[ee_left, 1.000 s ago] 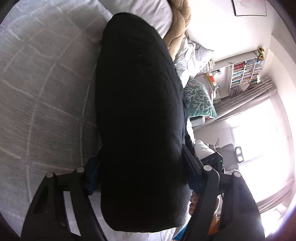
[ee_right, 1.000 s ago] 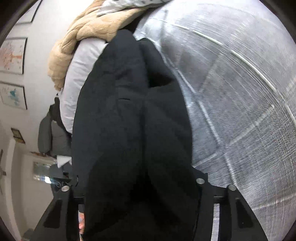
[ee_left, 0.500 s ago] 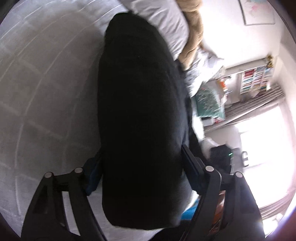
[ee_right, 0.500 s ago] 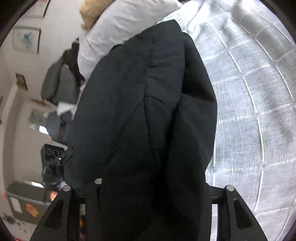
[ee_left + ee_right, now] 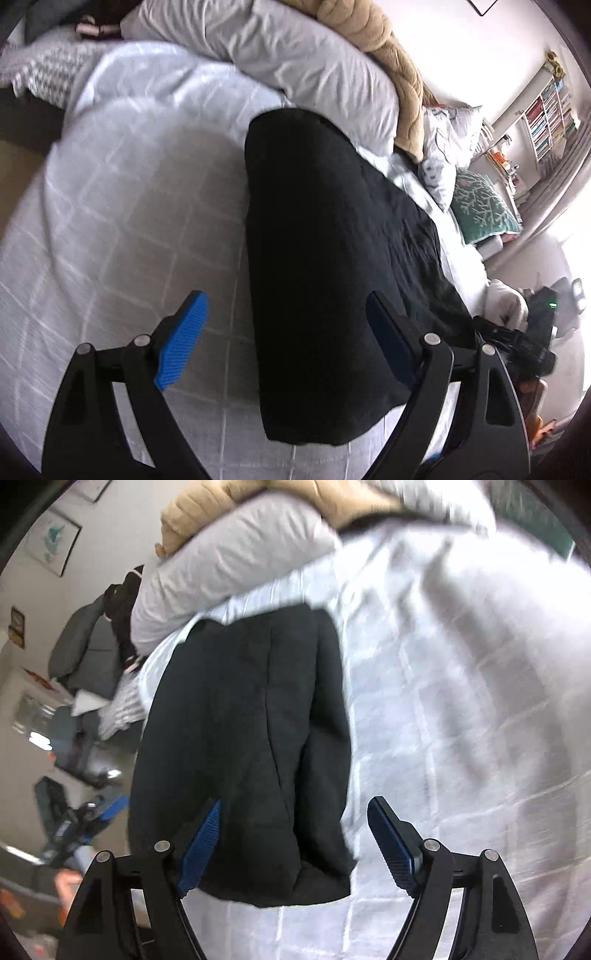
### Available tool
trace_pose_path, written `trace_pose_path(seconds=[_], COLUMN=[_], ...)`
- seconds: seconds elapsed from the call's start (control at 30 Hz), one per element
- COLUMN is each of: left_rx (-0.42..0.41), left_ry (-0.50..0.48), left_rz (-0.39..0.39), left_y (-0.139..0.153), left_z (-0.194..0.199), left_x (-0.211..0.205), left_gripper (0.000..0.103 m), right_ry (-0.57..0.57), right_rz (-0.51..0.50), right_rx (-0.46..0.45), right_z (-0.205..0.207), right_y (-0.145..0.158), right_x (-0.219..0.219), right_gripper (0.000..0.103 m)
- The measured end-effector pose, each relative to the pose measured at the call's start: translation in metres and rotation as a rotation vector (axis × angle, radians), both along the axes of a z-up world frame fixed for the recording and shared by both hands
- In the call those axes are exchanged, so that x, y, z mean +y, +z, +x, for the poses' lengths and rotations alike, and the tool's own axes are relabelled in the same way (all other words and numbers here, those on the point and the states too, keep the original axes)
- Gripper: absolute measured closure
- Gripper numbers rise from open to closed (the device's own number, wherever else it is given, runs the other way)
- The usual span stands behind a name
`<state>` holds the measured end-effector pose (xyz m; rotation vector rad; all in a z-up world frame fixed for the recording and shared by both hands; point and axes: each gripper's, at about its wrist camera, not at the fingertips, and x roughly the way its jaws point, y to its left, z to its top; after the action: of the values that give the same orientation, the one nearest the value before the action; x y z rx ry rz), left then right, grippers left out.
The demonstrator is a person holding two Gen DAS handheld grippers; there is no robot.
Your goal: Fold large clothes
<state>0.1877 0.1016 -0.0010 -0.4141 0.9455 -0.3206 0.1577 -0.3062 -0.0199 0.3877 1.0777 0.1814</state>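
Observation:
A black garment lies folded into a long thick bundle on the white checked bed cover. It also shows in the right wrist view, with a seam down its middle. My left gripper is open and empty, its blue pads astride the bundle's near end and above it. My right gripper is open and empty too, with its blue pads either side of the bundle's other near end. Neither gripper touches the cloth.
Grey pillows and a tan knitted blanket lie at the head of the bed. A teal patterned cushion sits by the bed's right side. A bookshelf stands by the wall. Grey chairs stand beyond the bed.
Both grippers have opened, let go of the black garment and drawn back. The bundle now rests on the bed cover.

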Motion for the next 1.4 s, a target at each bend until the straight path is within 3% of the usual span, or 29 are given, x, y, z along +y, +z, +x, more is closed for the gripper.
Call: trace_pose_path(seconds=[0.13,0.23,0.4,0.53,0.7,0.8,0.87,0.9,0.97,1.1,1.23,1.4], left_rx=[-0.059,-0.097,-0.109,-0.129,-0.225,-0.145,-0.118,-0.104,-0.110,-0.137,-0.155,-0.182], left_ry=[0.013,0.049,0.108,0.127,0.051,-0.002,-0.018,-0.037,-0.070,-0.090,-0.089,-0.100], left_rz=[0.032,0.058,0.084,0.015,0.023,0.033,0.100,0.140,0.169,0.160,0.129,0.143], left_y=[0.008,0.013,0.006,0.007,0.008,-0.014,-0.031,-0.042,-0.051,-0.057,-0.047,-0.016], left_z=[0.004,0.017,0.046,0.060,0.079,0.094,0.098,0.100,0.099,0.093,0.089,0.066], left_x=[0.001,-0.008,-0.022,-0.036,-0.071,-0.085,-0.093,-0.097,-0.101,-0.101,-0.096,-0.093], left_gripper=[0.015,0.015,0.016,0.016,0.016,0.016,0.016,0.016,0.016,0.016,0.016,0.016], right_ry=[-0.112,-0.190,-0.246,-0.253,-0.211,-0.159,-0.179,-0.197,-0.254,-0.304,-0.316,-0.289], right_rz=[-0.159,-0.178,-0.160,-0.163,-0.162,-0.199,-0.275,-0.282,-0.210,-0.127,-0.082,-0.093], right_rx=[-0.170,-0.270,-0.299,-0.361,-0.437,-0.452,-0.416,-0.371,-0.279,-0.235,-0.232,-0.233], right_z=[-0.005,-0.001,0.028,0.043,0.081,0.096,0.105,0.110,0.117,0.116,0.109,0.097], right_y=[0.039,0.055,0.050,0.053,0.046,0.028,0.003,-0.010,-0.038,-0.064,-0.067,-0.040], right_x=[0.011,0.016,0.037,0.052,0.091,0.107,0.106,0.101,0.079,0.057,0.050,0.052], right_gripper=[0.022,0.022,0.022,0.022,0.024,0.029,0.030,0.036,0.046,0.048,0.048,0.046])
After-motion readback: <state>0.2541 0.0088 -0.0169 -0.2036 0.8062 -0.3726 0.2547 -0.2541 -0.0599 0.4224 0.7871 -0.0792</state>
